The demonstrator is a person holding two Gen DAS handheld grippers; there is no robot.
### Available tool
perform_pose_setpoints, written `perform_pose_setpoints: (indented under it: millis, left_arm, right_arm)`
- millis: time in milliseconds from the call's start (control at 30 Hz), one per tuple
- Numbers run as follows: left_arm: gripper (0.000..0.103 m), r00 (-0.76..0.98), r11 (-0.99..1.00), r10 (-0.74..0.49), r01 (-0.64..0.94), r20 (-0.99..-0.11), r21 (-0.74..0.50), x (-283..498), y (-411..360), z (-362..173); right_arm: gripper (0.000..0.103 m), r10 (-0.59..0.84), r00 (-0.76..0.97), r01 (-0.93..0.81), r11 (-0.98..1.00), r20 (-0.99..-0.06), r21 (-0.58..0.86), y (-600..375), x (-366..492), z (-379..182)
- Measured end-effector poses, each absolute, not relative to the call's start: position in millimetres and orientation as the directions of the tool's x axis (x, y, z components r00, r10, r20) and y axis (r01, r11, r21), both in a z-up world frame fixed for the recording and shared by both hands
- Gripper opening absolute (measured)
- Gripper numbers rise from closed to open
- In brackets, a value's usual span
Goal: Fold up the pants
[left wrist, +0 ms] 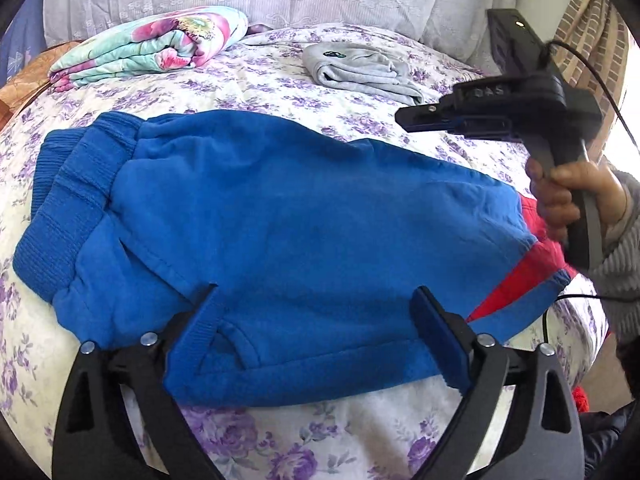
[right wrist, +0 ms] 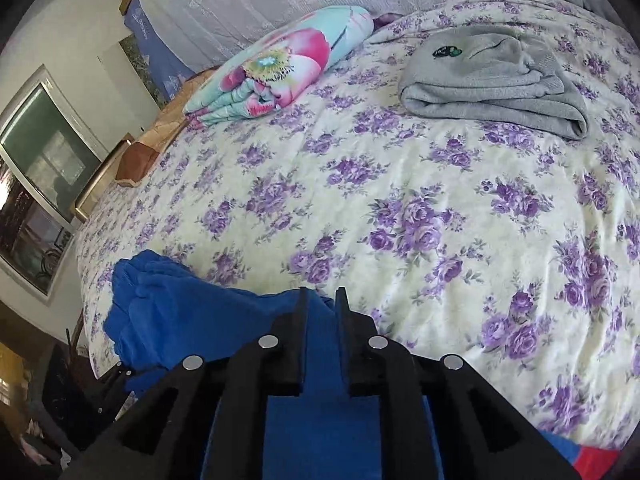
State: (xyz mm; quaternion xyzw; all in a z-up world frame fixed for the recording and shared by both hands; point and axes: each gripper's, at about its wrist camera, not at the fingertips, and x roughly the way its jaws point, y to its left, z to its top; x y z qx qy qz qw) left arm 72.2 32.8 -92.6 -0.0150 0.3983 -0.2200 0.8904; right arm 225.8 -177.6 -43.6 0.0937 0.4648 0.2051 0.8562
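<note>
Left gripper spread wide, low over near edge of blue pants on floral bedsheet; pads apparently just above fabric. Right gripper nearly pressed together, empty, raised above pants' right end. "DAS" embossed on its body, barely legible.

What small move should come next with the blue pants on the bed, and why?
Probably lower the open left gripper onto the near edge of the blue pants and close. Its fingers straddle that edge untouched, while the right gripper hangs nearly shut above the far side, empty.
</note>
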Motion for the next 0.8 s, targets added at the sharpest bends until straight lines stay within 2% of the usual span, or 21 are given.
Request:
perform_pose_setpoints:
  millis: [100, 133, 167, 200, 233, 267, 300, 333, 467, 567, 667, 800]
  left_arm:
    - [0.094, 0.591, 0.904, -0.399, 0.381, -0.701, -0.193, 70, 31, -93]
    - [0.094, 0.59, 0.903, -0.405, 0.381, -0.698, -0.201, 70, 32, -93]
    - [0.094, 0.589, 0.901, -0.409, 0.38, -0.697, -0.207, 71, 33, -93]
    - [0.094, 0.588, 0.901, -0.41, 0.38, -0.697, -0.209, 71, 33, -93]
    - [0.094, 0.588, 0.902, -0.407, 0.381, -0.698, -0.205, 71, 33, -93]
    - [0.094, 0.589, 0.903, -0.404, 0.382, -0.7, -0.199, 71, 32, -93]
    - [0.094, 0.589, 0.903, -0.401, 0.382, -0.701, -0.195, 71, 31, -93]
    - [0.094, 0.59, 0.903, -0.401, 0.383, -0.701, -0.194, 71, 31, -93]
    - [0.095, 0.59, 0.901, -0.406, 0.386, -0.698, -0.198, 71, 31, -93]
    - [0.096, 0.59, 0.903, -0.4, 0.386, -0.702, -0.19, 72, 29, -93]
    - [0.096, 0.59, 0.903, -0.4, 0.385, -0.701, -0.19, 70, 30, -93]
    - [0.096, 0.591, 0.902, -0.401, 0.387, -0.7, -0.191, 71, 30, -94]
  right_arm:
    - [0.015, 0.463, 0.42, -0.274, 0.884, -0.78, 0.378, -168, 243, -57]
    - [0.02, 0.471, 0.411, -0.287, 0.88, -0.781, 0.379, -160, 247, -59]
    - [0.031, 0.475, 0.398, -0.305, 0.875, -0.785, 0.375, -153, 250, -61]
    - [0.048, 0.475, 0.386, -0.323, 0.873, -0.791, 0.366, -146, 253, -64]
    - [0.048, 0.464, 0.378, -0.335, 0.875, -0.801, 0.349, -139, 254, -67]
    - [0.043, 0.45, 0.37, -0.352, 0.878, -0.813, 0.325, -132, 253, -70]
    - [0.022, 0.416, 0.38, -0.366, 0.888, -0.826, 0.279, -126, 251, -72]
    - [0.017, 0.382, 0.406, -0.375, 0.898, -0.83, 0.23, -123, 248, -71]
    - [0.014, 0.346, 0.486, -0.383, 0.91, -0.803, 0.16, -124, 246, -55]
    - [0.014, 0.254, 0.479, -0.342, 0.936, -0.84, 0.088, -119, 266, -73]
    - [0.015, 0.294, 0.489, -0.312, 0.938, -0.822, 0.15, -127, 271, -77]
    - [0.017, 0.363, 0.58, -0.337, 0.922, -0.729, 0.191, -136, 242, -35]
